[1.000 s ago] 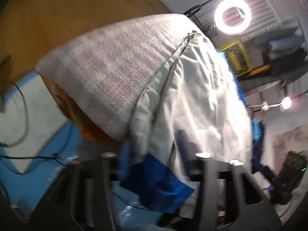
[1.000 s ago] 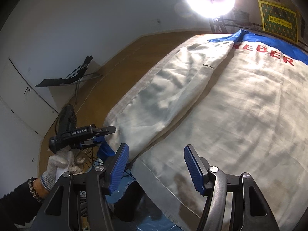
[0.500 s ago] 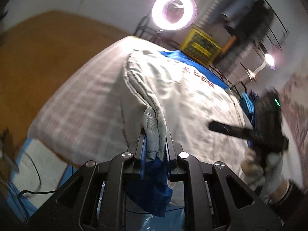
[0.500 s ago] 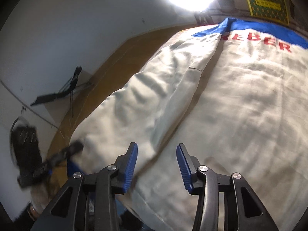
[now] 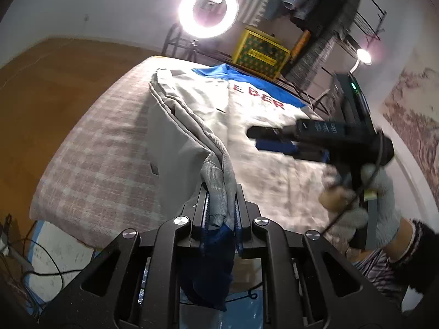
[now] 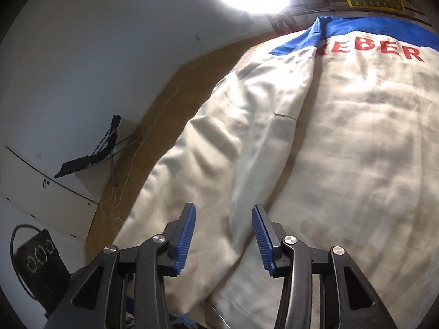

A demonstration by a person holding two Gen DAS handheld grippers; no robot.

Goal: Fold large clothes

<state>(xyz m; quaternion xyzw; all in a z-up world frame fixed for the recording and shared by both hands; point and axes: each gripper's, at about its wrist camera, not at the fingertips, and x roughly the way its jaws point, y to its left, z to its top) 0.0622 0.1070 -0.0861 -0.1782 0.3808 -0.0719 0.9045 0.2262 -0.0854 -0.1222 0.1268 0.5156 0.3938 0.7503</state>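
A large cream jacket (image 5: 260,126) with a blue yoke and red letters (image 6: 373,50) lies spread on a checked bed cover (image 5: 104,159). My left gripper (image 5: 221,192) is shut on the end of the jacket's left sleeve (image 5: 192,148), and holds it lifted off the bed with the blue cuff (image 5: 211,268) hanging below the jaws. My right gripper (image 6: 223,211), held by a gloved hand (image 5: 378,213), hovers over the sleeve (image 6: 247,142) near its fold against the body. Its jaws are opening, the blue pads (image 6: 183,235) clear of the cloth.
A ring light (image 5: 208,9), a yellow crate (image 5: 260,53) and a clothes rack (image 5: 329,8) stand beyond the bed's far end. Wooden floor (image 5: 55,82) runs along the left. Cables (image 5: 41,268) and a black device (image 6: 38,260) lie by the near corner.
The left gripper closed on the sleeve end, rolled upright and lifted it off the bed. The right gripper slid over the sleeve with its jaws narrower than before.
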